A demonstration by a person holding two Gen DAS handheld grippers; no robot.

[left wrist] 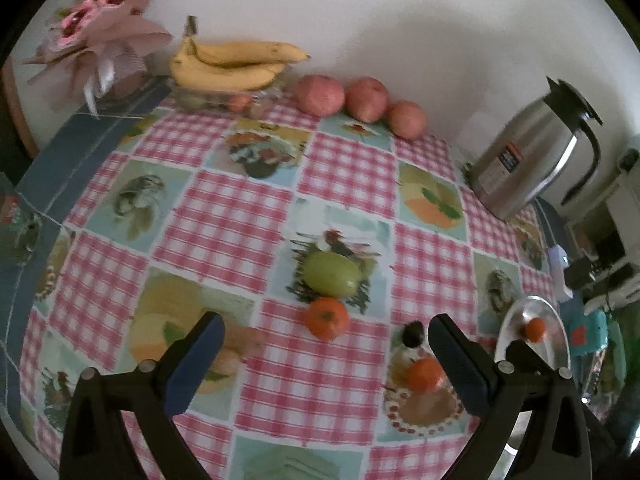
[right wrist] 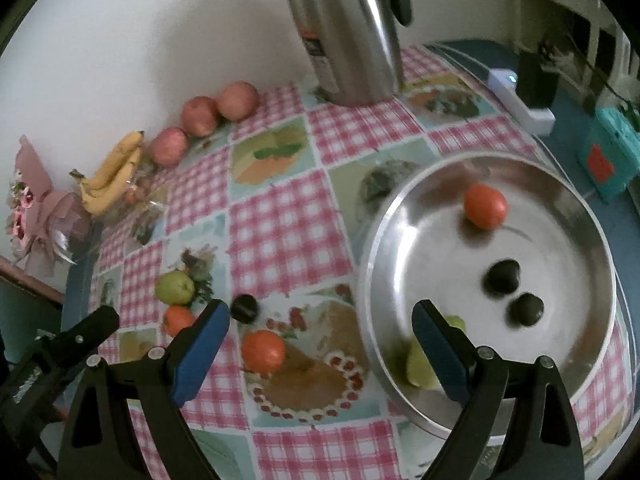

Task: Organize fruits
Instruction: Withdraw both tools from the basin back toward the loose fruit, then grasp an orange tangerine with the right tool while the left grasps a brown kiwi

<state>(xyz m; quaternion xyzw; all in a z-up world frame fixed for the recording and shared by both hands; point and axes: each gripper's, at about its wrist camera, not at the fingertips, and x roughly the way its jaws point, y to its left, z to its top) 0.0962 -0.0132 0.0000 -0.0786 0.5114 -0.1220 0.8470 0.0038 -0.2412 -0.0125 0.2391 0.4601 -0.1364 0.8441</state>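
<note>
— Both sets of jaws stand wide, empty?
— Yes. Left gripper (left wrist: 326, 338) hangs over the desk (left wrist: 240, 216); an orange (left wrist: 326, 317) lies just beyond. Right gripper's (right wrist: 322, 322) jaws straddle the bowl's (right wrist: 400, 208) rim.

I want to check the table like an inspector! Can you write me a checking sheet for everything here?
Surface: checked tablecloth, patterned with pictures.
Job's things: steel bowl holds one orange fruit, two dark fruits and a green fruit; loose on the cloth are a green fruit, two orange fruits and a dark fruit.
Clutter: bananas, three apples, steel jug, wrapped bouquet.
Grippers: left gripper and right gripper open, empty.
Cables: dark cord at the far right.
Surroundings: plain wall.
</note>
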